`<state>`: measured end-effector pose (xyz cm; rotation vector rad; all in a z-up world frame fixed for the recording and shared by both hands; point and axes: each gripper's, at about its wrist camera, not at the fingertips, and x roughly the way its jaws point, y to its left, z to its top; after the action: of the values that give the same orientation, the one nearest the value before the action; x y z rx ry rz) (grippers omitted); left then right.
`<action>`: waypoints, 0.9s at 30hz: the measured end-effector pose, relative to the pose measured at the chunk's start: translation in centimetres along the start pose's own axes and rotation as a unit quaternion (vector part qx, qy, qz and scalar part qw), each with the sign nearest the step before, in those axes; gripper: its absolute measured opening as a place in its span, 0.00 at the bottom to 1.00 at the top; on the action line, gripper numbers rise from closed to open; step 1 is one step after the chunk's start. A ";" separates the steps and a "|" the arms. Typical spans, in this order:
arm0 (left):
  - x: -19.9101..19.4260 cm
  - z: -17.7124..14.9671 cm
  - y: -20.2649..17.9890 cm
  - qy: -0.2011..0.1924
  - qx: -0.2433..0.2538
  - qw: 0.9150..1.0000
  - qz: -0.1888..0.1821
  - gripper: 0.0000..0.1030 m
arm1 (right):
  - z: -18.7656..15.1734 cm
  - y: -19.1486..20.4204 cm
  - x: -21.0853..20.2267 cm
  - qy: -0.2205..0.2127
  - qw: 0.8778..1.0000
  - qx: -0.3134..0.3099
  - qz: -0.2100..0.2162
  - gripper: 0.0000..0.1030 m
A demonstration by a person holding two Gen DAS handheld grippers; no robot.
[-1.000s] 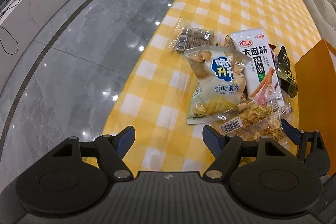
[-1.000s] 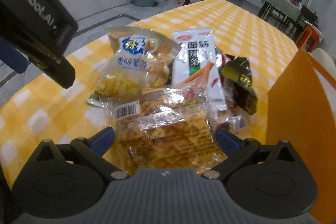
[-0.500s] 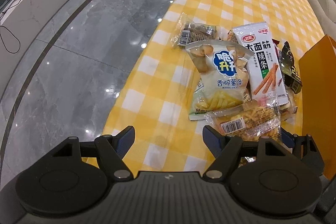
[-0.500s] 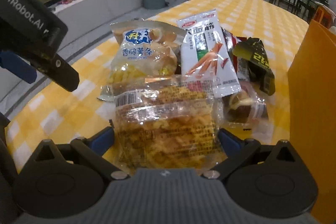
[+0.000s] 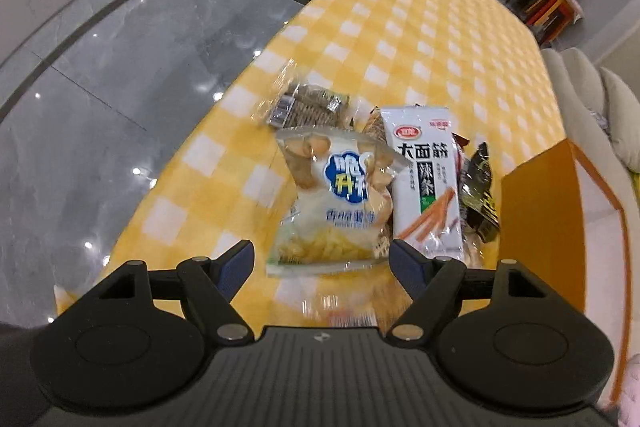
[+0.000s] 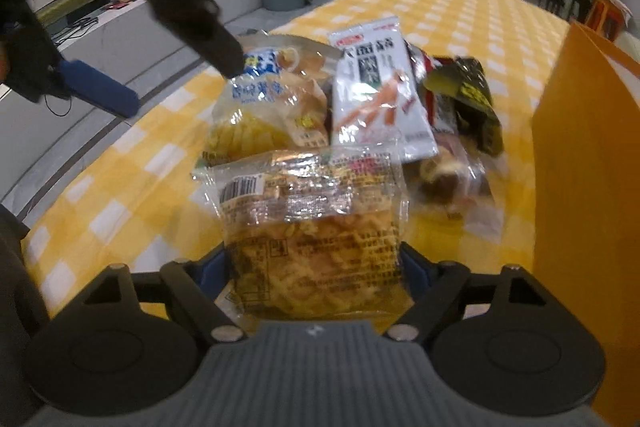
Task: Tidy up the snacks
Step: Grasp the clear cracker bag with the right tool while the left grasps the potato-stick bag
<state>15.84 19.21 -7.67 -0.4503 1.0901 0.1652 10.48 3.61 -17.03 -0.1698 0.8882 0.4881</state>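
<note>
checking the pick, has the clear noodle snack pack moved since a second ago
Yes. The clear noodle snack pack, gripped by the right hand-held gripper, has pulled back from the potato stick bag it lay against, toward the camera; the bag stays put.

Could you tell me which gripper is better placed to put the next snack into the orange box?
Right. The right gripper is shut on the clear packet of yellow crisps, with the orange cardboard box on its right. The left gripper is open and holds nothing.
</note>
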 end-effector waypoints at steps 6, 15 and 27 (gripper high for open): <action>3.4 1.5 -2.7 0.015 0.026 0.999 0.044 0.87 | -1.4 0.4 -0.8 0.000 1.000 -0.014 0.006 0.83; 6.1 2.3 -3.6 0.014 0.042 0.998 0.037 0.87 | -1.7 0.8 -0.6 -0.008 1.000 -0.020 0.007 0.90; 5.6 2.4 -0.9 0.023 -0.012 1.000 -0.014 0.56 | -1.2 1.1 -0.2 -0.031 0.999 -0.016 0.004 0.77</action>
<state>20.72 18.99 -11.48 -0.4933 1.1270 0.1449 8.97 4.11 -17.56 -0.1787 0.8204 0.5134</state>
